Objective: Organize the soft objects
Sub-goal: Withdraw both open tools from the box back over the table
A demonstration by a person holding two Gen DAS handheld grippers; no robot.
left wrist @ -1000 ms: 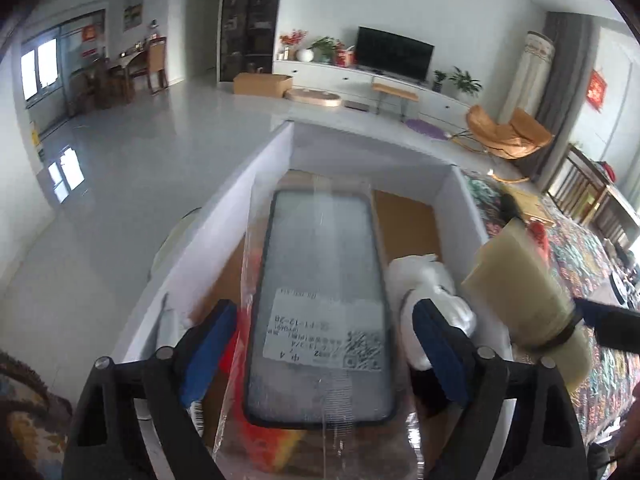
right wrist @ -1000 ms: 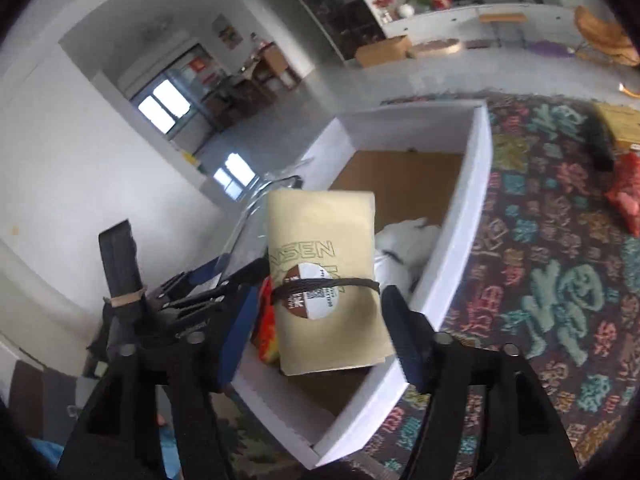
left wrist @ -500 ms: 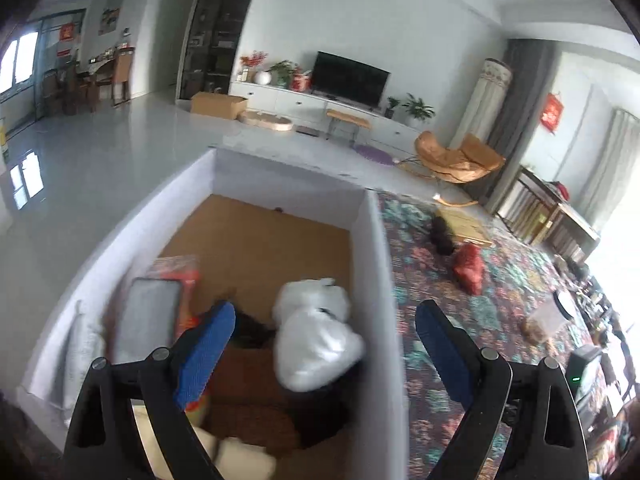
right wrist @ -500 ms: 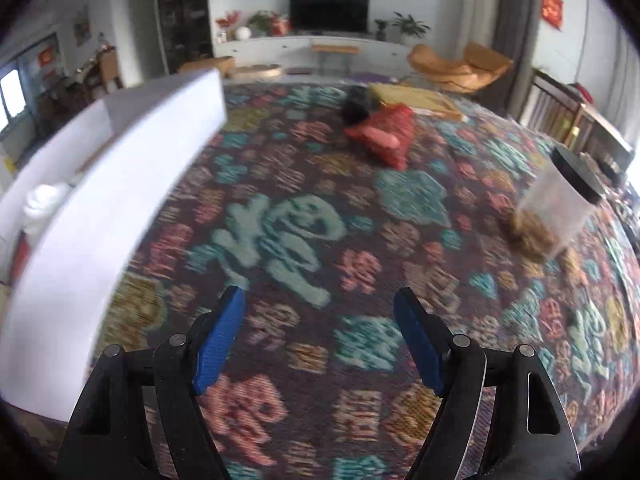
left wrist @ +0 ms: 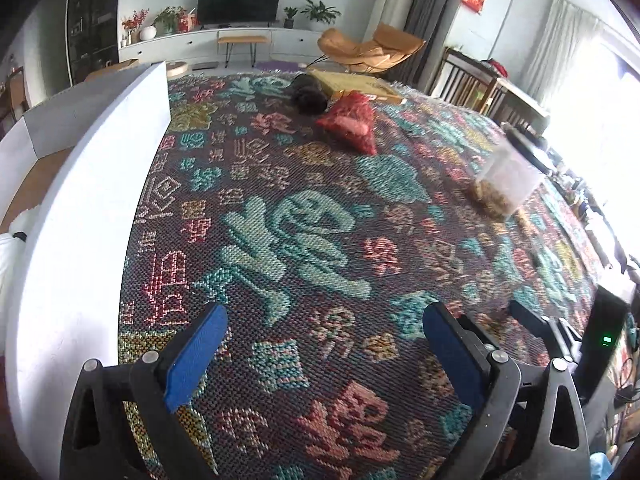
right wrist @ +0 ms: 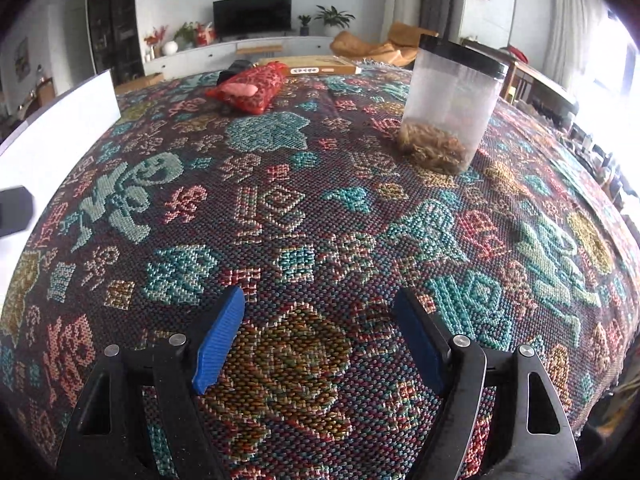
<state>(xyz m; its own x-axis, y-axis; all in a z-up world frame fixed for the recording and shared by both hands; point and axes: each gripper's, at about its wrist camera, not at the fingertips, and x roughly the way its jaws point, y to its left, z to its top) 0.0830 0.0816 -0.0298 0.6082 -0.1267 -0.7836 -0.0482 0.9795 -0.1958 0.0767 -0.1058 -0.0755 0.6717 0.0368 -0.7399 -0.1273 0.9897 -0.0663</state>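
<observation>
A red mesh bag (left wrist: 350, 125) lies on the patterned cloth at the far side, beside a dark soft object (left wrist: 307, 95); the red bag also shows in the right wrist view (right wrist: 248, 90). My left gripper (left wrist: 324, 344) is open and empty above the cloth, just right of the white box (left wrist: 80, 216). A white bag (left wrist: 10, 248) shows inside the box. My right gripper (right wrist: 320, 332) is open and empty over the cloth, well short of the red bag.
A clear jar with a black lid (right wrist: 450, 108) and brown contents stands on the cloth at the right; it also shows in the left wrist view (left wrist: 506, 178). A flat yellow box (right wrist: 310, 67) lies at the far edge. The right gripper's body (left wrist: 580, 344) shows at the lower right.
Both grippers let go of their packets into the white box, then swung right, away from the box and over the patterned cloth. Both are now empty.
</observation>
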